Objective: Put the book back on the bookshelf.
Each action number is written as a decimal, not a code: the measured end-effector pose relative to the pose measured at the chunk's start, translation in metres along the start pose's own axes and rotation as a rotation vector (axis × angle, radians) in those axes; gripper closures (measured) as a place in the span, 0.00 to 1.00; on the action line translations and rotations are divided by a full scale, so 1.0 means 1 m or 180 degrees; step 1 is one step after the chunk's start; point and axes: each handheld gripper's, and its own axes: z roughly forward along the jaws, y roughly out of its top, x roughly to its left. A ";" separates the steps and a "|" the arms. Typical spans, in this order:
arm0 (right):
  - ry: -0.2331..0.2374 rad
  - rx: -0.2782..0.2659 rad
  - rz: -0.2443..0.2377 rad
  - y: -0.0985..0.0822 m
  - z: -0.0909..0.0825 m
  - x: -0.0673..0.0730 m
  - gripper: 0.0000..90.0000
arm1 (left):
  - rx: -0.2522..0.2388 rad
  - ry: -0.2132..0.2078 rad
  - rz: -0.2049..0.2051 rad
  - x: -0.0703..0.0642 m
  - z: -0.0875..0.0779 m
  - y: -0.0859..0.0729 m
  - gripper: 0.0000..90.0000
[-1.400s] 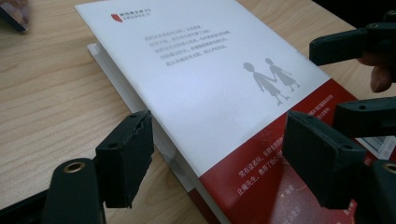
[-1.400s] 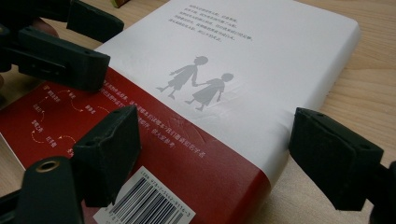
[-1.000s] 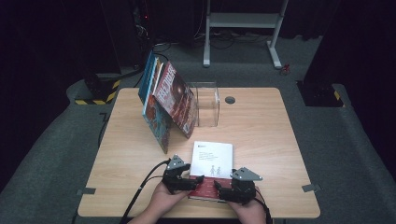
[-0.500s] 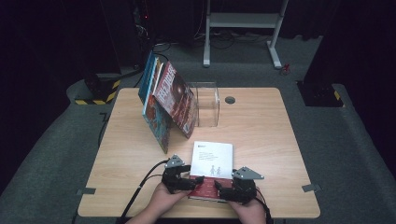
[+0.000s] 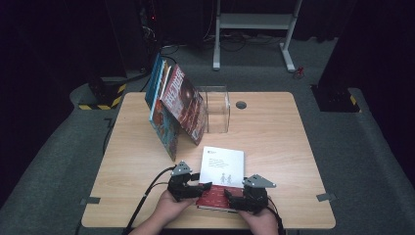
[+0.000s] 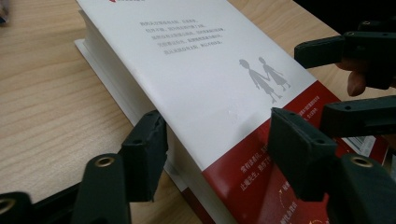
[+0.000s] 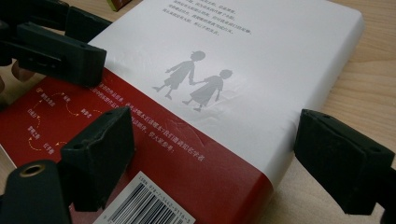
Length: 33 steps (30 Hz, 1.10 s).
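Observation:
A thick book (image 5: 222,169) with a white cover and a red band lies flat near the table's front edge, also seen in the left gripper view (image 6: 210,70) and the right gripper view (image 7: 243,46). My left gripper (image 5: 203,187) straddles its near left corner. Its jaws have just been closing: one sits against the page edge, the other over the red band (image 6: 217,140), and I see no firm pinch. My right gripper (image 5: 232,196) straddles the near right corner (image 7: 212,140), open, one jaw over the red band, the other apart from the book's side.
Several books (image 5: 176,107) lean together at the back left of the wooden table (image 5: 293,147), beside a clear plastic box (image 5: 218,107). A round cable hole (image 5: 241,104) lies behind it. A cable (image 5: 147,196) trails from the left gripper off the front edge.
The left gripper's jaws have narrowed around the book's corner. Both hands and the book stay where they were.

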 end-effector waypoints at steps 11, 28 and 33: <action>0.0046 -0.0036 0.0011 0.002 -0.001 0.000 0.13 | -0.0137 -0.0032 0.0003 0.002 -0.008 0.000 0.55; 0.0168 -0.0007 0.0128 -0.002 -0.005 -0.006 0.13 | -0.0172 -0.0039 -0.0008 0.002 -0.011 0.002 0.59; 0.0108 0.0078 0.0076 -0.004 -0.003 -0.002 0.12 | -0.0076 0.0357 0.0240 0.000 0.002 -0.001 0.46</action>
